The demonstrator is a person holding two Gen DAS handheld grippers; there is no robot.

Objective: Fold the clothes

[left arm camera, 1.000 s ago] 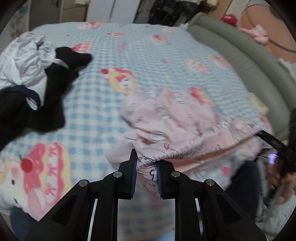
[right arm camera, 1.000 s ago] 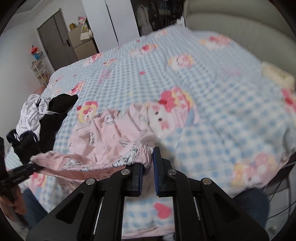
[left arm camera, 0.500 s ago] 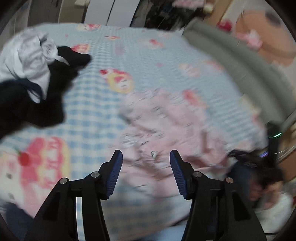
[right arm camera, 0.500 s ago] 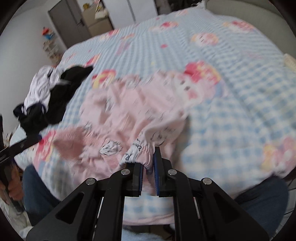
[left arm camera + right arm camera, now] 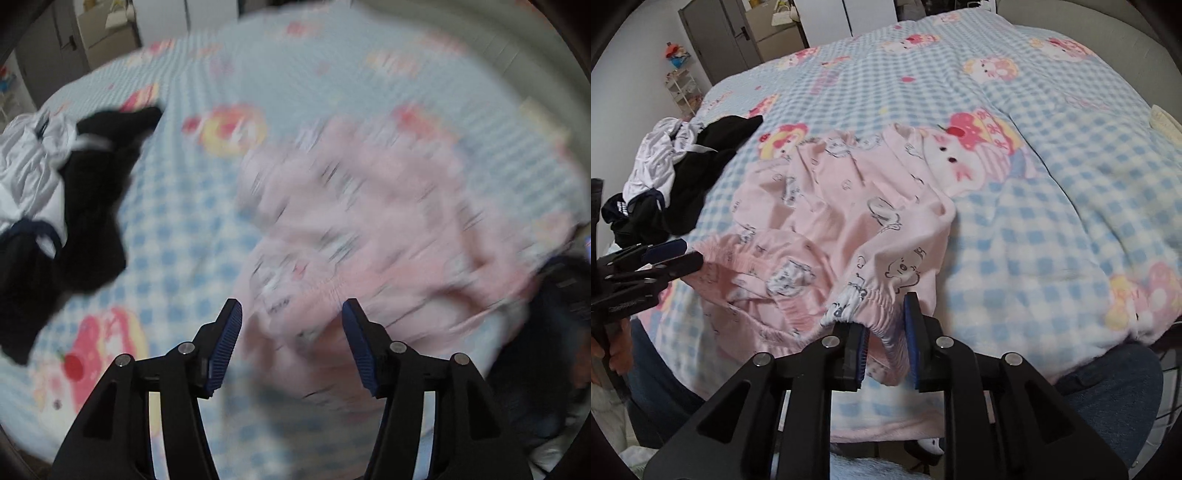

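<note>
Pink printed pants (image 5: 849,206) lie crumpled on the blue checked bedspread (image 5: 1052,155), waistband toward the near edge. My right gripper (image 5: 884,328) has its jaws a little apart, and the elastic waistband (image 5: 864,295) lies loose between them. My left gripper (image 5: 291,336) is wide open and empty, just above the pants (image 5: 369,221), which are blurred in the left wrist view. The left gripper also shows in the right wrist view (image 5: 665,258) at the pants' left edge.
A pile of black and white clothes (image 5: 672,177) lies on the bed's left side, also in the left wrist view (image 5: 55,192). A grey headboard (image 5: 1089,18) curves along the right. The person's jeans-clad legs (image 5: 1108,391) are at the near bed edge.
My left gripper let go of the waistband and opened wide. My right gripper's jaws parted, loosening its hold. The pants dropped from being stretched in the air onto the bed.
</note>
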